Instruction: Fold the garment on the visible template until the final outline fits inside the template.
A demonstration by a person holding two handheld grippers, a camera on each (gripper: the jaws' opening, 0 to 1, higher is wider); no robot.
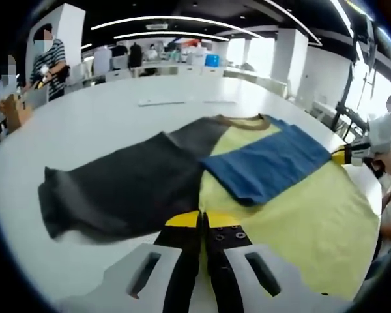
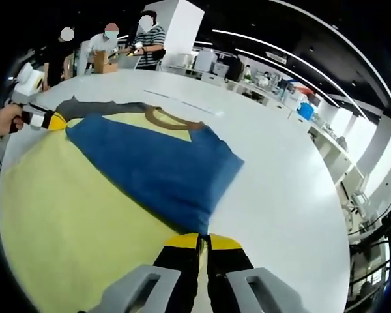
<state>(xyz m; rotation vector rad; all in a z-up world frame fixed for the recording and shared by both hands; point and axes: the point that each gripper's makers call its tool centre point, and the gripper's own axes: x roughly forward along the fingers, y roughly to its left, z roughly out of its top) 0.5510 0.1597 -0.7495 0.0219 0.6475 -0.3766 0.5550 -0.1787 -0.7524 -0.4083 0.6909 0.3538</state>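
While the blue sleeve (image 1: 267, 166) already lies folded across the yellow garment (image 1: 300, 222) on the white table (image 1: 117, 111), the dark sleeve (image 1: 124, 189) remains spread, both claws (image 1: 201, 222) (image 2: 202, 242) pinched on its cloth.

- My shirt (image 1: 182, 176) is soft cloth, not shiny, with small wrinkles in the dark sleeve.
- Its brown collar (image 2: 173, 120) looks like ribbed knit cloth.
- The yellow template (image 2: 58, 215) looks flat, smooth and dull.
- The white worktop (image 1: 117, 117) is smooth with a slight shine.
- My left hand-held gripper (image 1: 201, 225) looks like hard plastic, smooth and a bit glossy.
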